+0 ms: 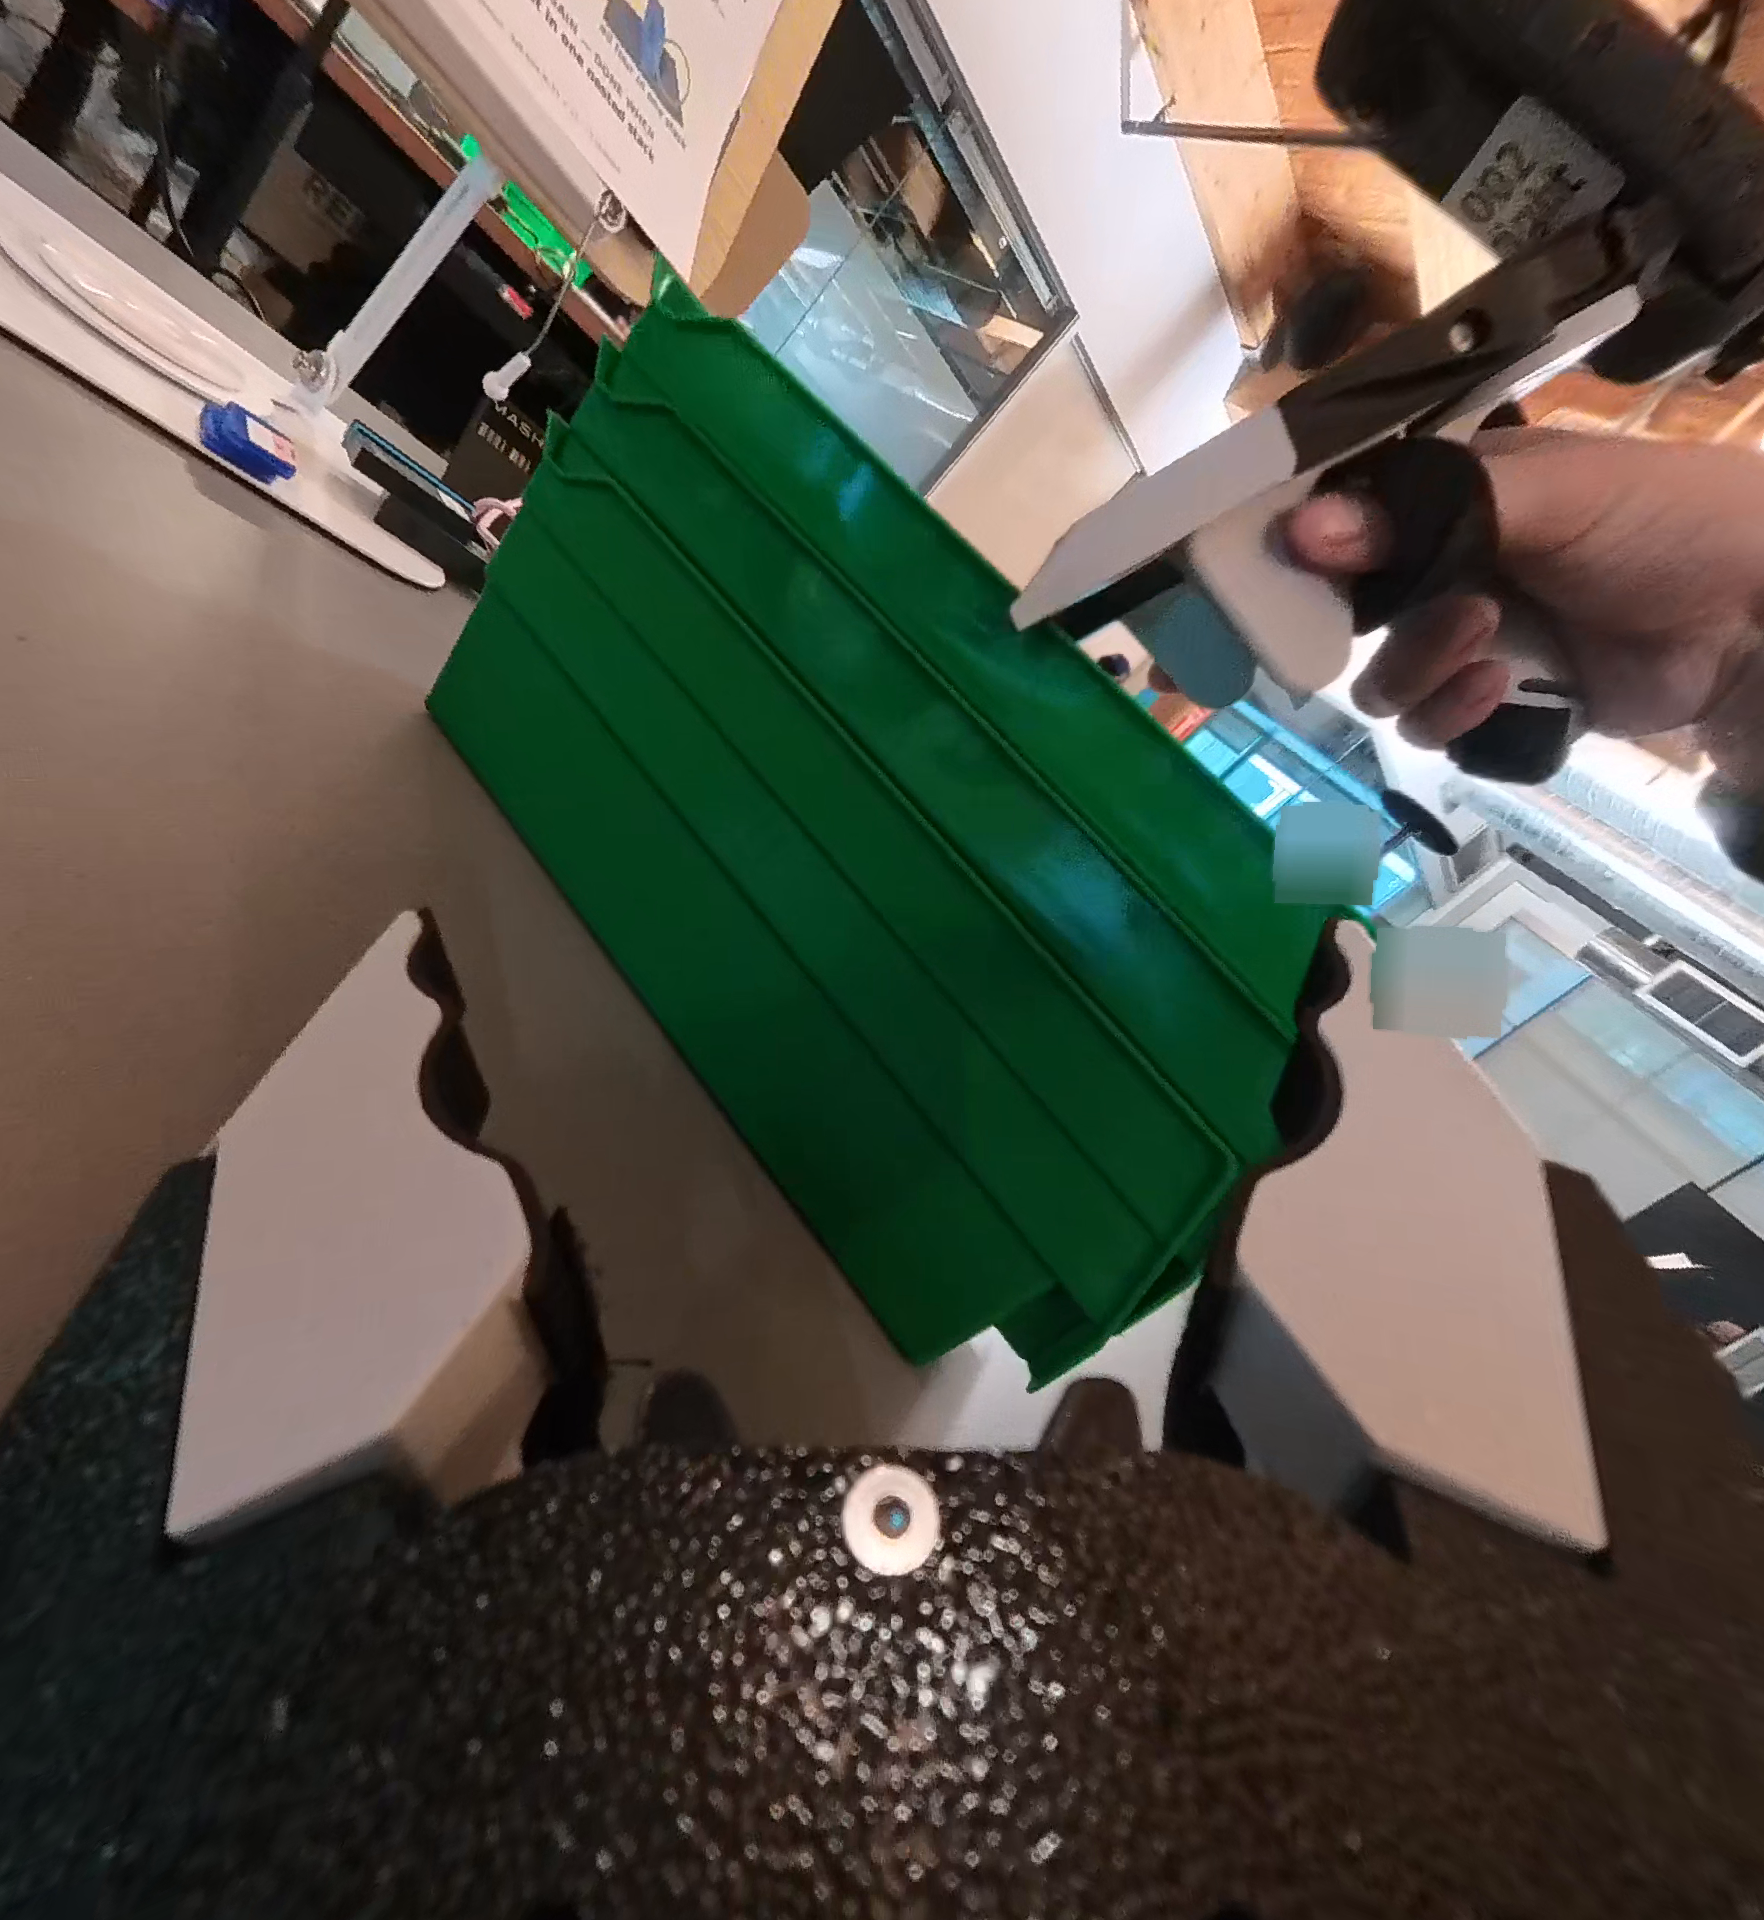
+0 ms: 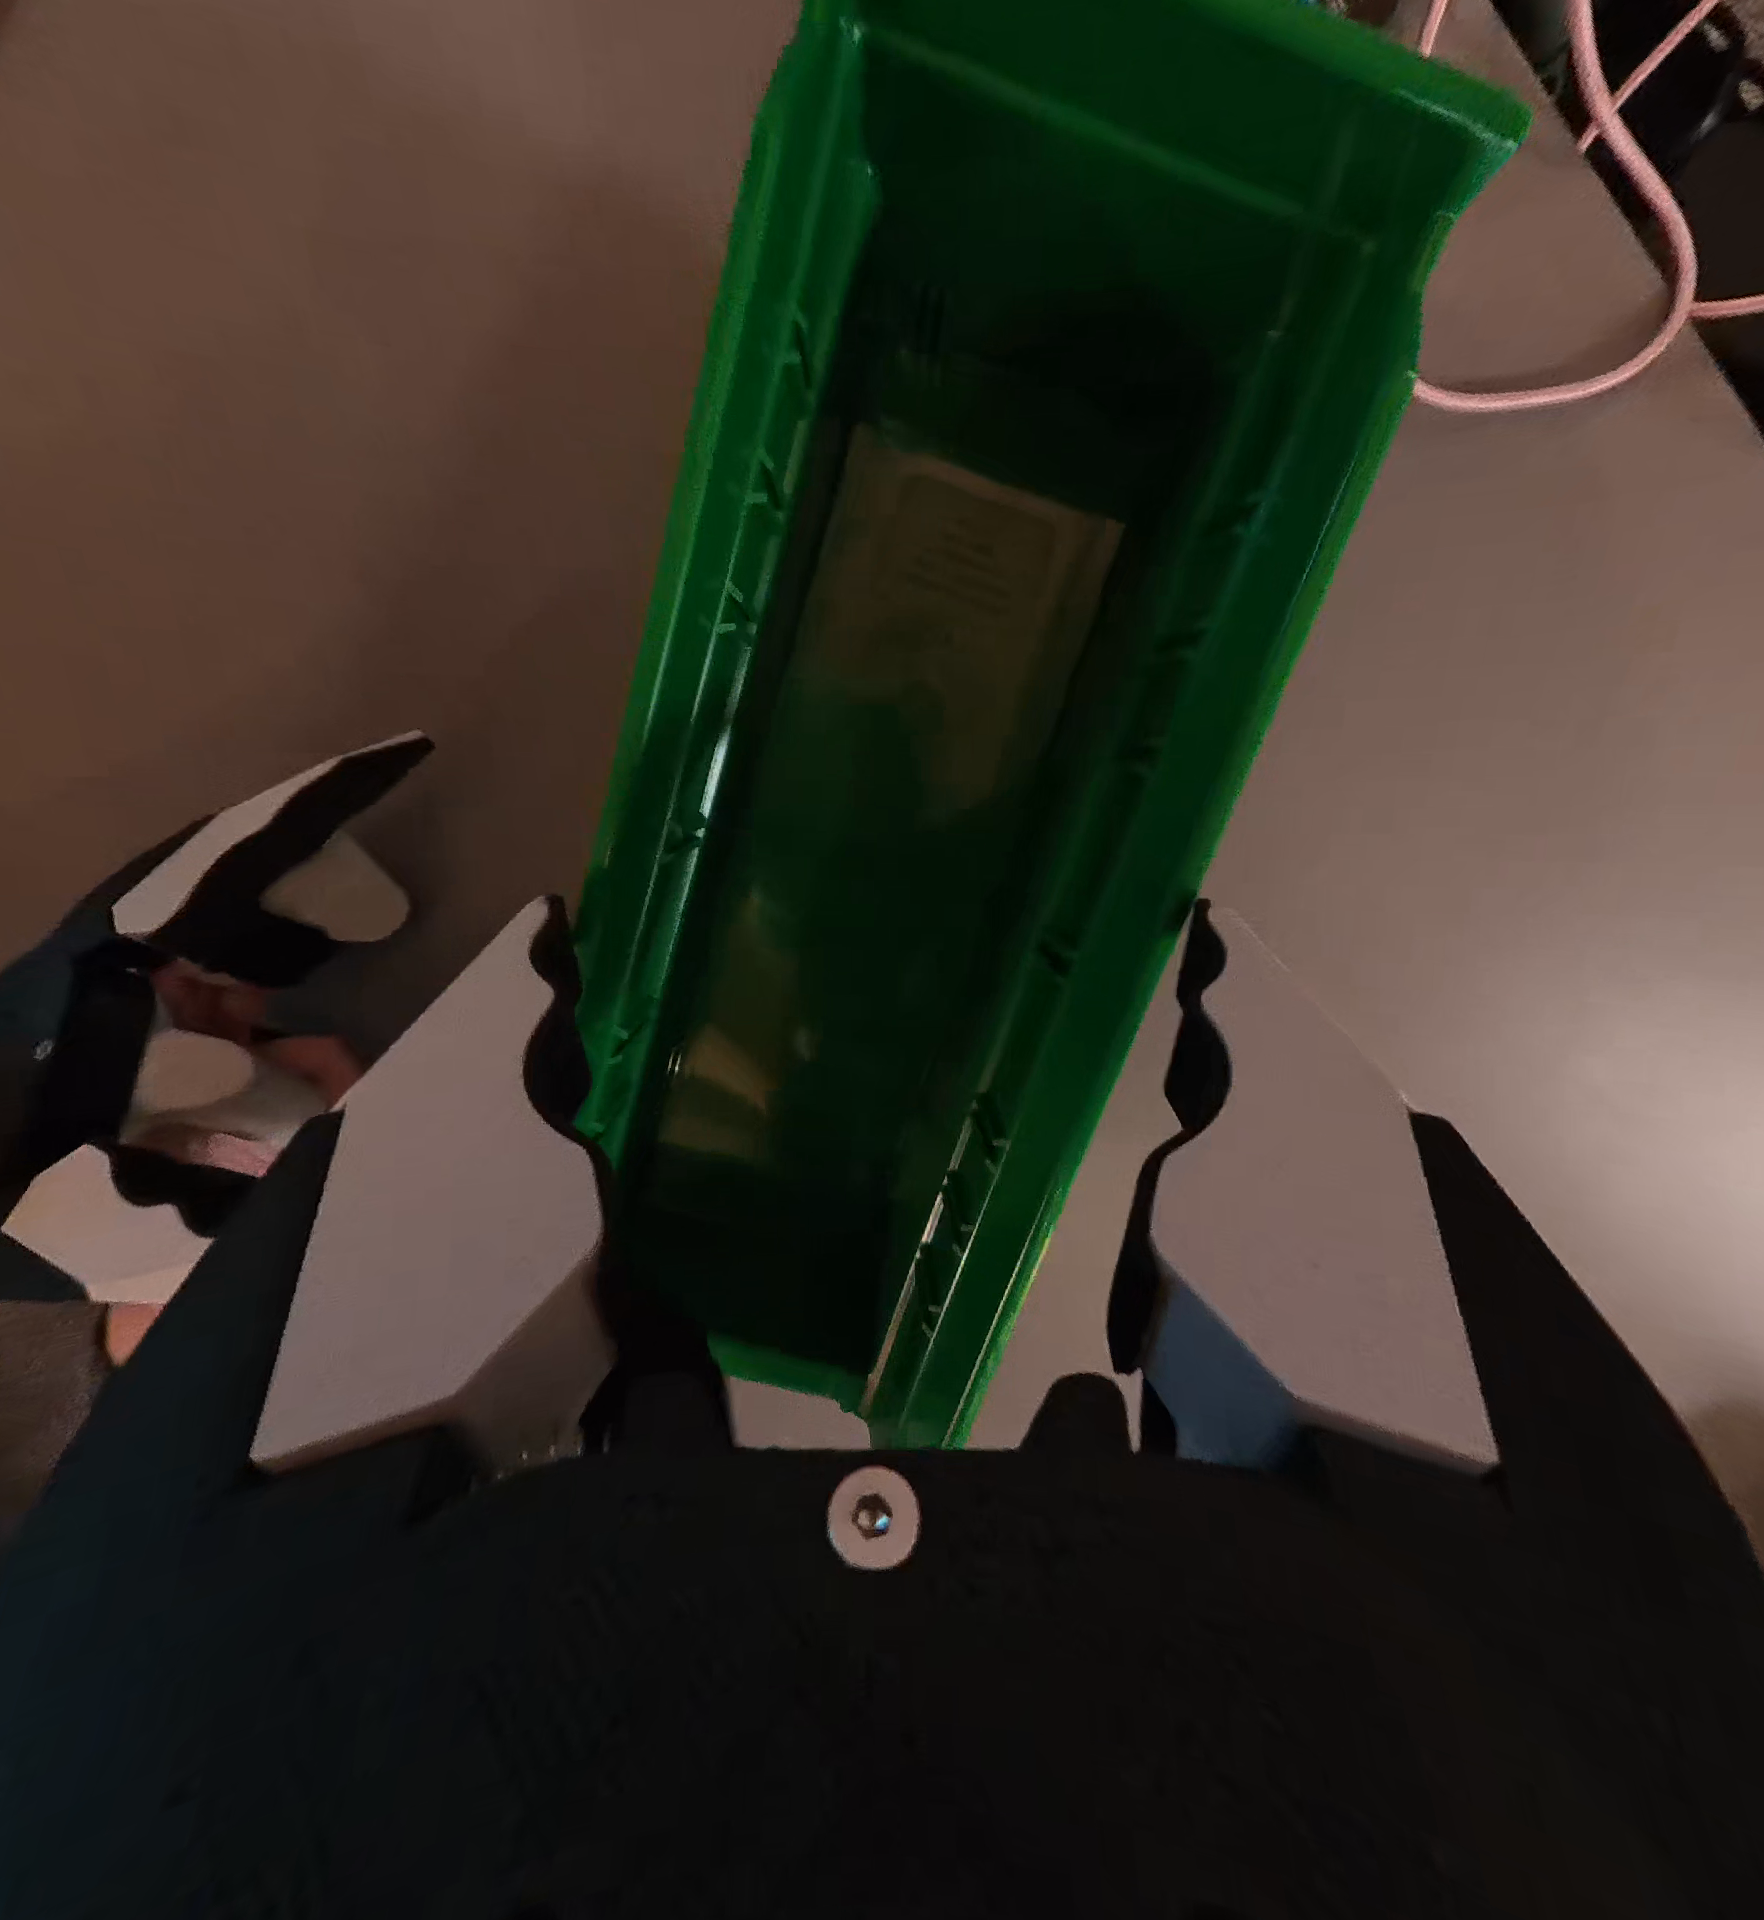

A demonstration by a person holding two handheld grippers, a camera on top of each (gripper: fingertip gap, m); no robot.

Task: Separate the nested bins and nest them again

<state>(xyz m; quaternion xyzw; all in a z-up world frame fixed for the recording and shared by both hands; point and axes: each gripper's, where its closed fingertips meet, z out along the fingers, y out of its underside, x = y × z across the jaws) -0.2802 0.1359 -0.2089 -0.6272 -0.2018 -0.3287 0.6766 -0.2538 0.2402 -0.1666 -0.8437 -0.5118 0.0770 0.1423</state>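
The nested green bins (image 1: 836, 831) stand on the grey table (image 1: 130, 727). Both tools are open: the left tool (image 1: 857, 1039) beside the stack, the right tool (image 2: 873, 1039) above the rim. Better brace the outer bin, then lift the inner one straight.

The left tool (image 1: 878, 1049) and right tool (image 2: 873, 1060) both have fingers spread wide, gripping nothing.

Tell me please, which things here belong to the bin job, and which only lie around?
For the job:
- stack of nested green bins
- left tool, open
- right tool, open above the stack

Lying about:
- pink cable
- white plate
- small blue object
- white stand
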